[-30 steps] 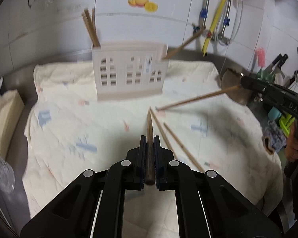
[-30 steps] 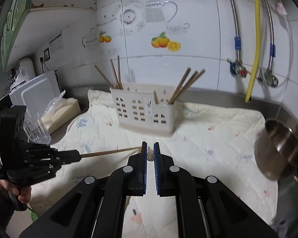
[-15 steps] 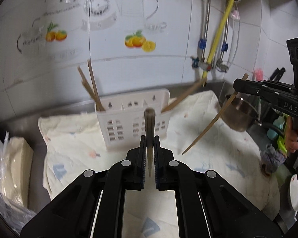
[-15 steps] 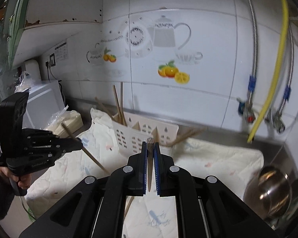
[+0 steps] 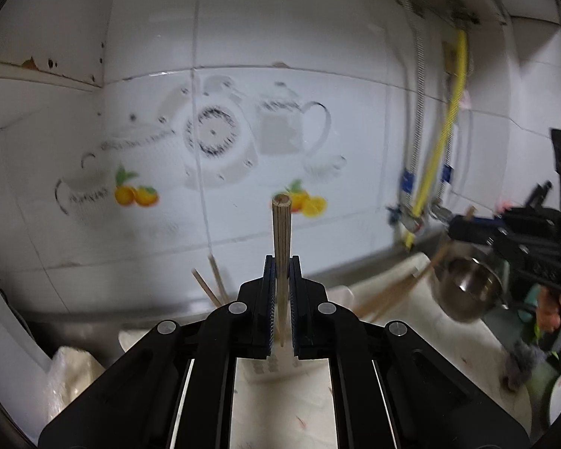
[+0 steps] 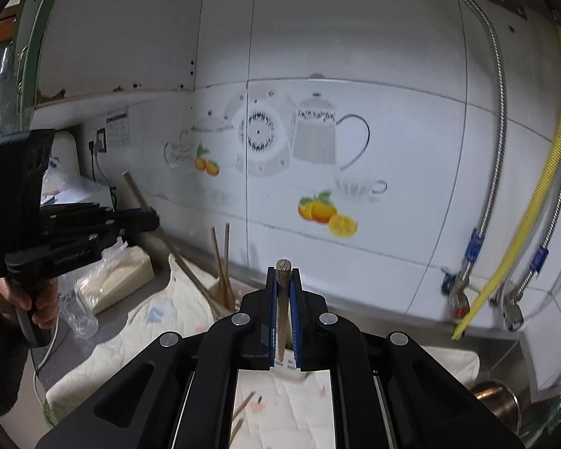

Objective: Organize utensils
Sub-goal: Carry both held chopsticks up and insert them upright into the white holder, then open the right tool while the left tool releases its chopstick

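Left tool [image 5: 281,262] clenched on a chopstick [image 5: 281,239], long axis upright, blunt round end up, thin end down over white holder [image 5: 260,368]. Right tool [image 6: 283,275] likewise grips 2nd chopstick [image 6: 282,292], vertical. Both light-brown wood, striped grain, held above worktop cloth [image 6: 131,344].

Steel counter [image 6: 131,299] under quilted cloth [image 6: 161,318], steel pot [image 5: 467,288] alongside.

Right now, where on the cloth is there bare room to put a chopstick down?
Bare cloth lies left of the right gripper, bordered by the wrapped pack. In the left view, another patch lies beside the steel pot. Crowded: loose chopsticks below the right gripper, upright ones behind it.
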Tool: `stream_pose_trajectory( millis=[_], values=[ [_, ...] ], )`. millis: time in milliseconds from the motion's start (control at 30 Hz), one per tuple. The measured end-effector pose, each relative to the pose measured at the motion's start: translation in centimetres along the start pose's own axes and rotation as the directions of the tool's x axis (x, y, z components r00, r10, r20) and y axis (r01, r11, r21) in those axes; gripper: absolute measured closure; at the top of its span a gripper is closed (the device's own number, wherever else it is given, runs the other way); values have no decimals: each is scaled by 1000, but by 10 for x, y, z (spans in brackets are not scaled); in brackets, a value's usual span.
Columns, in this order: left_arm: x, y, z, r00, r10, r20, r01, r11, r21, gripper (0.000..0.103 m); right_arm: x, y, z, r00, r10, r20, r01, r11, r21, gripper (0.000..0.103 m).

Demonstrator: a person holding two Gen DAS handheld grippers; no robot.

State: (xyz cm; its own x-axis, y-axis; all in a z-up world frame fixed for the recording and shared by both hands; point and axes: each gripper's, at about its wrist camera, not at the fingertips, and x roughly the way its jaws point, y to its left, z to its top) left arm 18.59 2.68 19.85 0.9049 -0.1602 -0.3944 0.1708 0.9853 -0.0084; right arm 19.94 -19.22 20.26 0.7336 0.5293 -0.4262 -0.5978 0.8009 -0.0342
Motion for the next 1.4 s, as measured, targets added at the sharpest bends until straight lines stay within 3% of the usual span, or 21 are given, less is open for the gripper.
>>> stream_pose_trajectory(
  millis=[133,500,1100,1400],
  values=[
    [22,11,8,999,40,2,-40,999,-22,97,10,-3,11,1000,-8,11,8,1000,4,97],
    [77,34,-24,993,12,-115,-25,993,-111,97,50,-11,4,999,-33,-42,34,999,13,97],
    [106,46,-51,977,-13,-213,-22,987,-157,97,107,-19,-30,985,-25,-170,37,997,66,97],
    [103,45,-48,978,-13,-207,-21,987,-159,93,103,-23,-32,988,-26,-154,38,996,79,95]
  ],
)
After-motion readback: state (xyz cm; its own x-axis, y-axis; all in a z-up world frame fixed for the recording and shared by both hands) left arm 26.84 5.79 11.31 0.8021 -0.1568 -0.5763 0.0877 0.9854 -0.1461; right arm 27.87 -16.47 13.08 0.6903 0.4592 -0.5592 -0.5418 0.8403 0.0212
